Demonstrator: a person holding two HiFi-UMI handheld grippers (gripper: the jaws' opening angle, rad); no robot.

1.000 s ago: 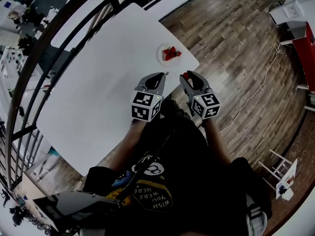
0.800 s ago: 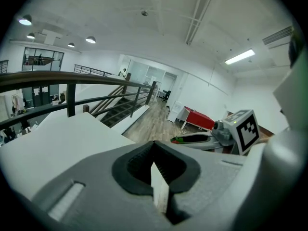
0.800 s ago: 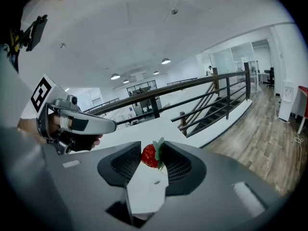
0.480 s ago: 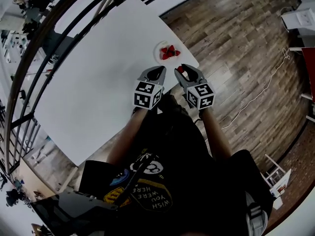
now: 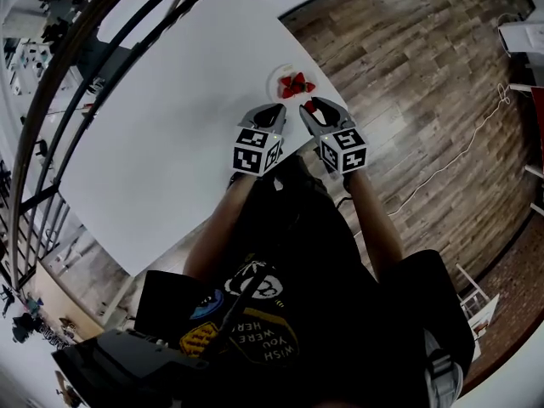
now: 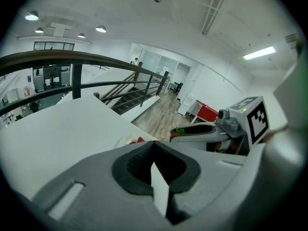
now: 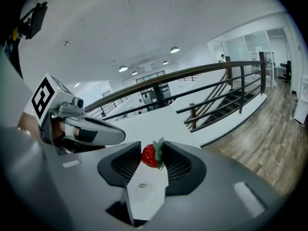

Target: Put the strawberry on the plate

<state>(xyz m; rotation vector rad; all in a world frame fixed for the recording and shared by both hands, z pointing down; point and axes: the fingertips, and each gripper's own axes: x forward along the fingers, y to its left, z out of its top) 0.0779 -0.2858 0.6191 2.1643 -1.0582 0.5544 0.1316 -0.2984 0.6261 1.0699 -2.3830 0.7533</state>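
A small white plate [image 5: 280,77] sits near the table's near right corner with two or so red strawberries [image 5: 295,84] on it. My right gripper [image 5: 309,109] is shut on another strawberry [image 5: 311,106], red with a green leaf [image 7: 149,156], held just short of the plate's near edge. My left gripper [image 5: 277,111] is beside it on the left, shut with nothing between its jaws [image 6: 155,146]. In the left gripper view the plate [image 6: 124,140] lies ahead and the right gripper [image 6: 192,131] is at the right.
The white table [image 5: 170,143] stretches away to the left and far side. Its near edge [image 5: 293,150] runs just under both grippers. A dark railing [image 5: 76,75] borders the far left, and wooden floor [image 5: 408,83] lies to the right.
Both grippers have moved forward toward the plate. The right one, still holding its strawberry, is now closer to the plate's near edge.
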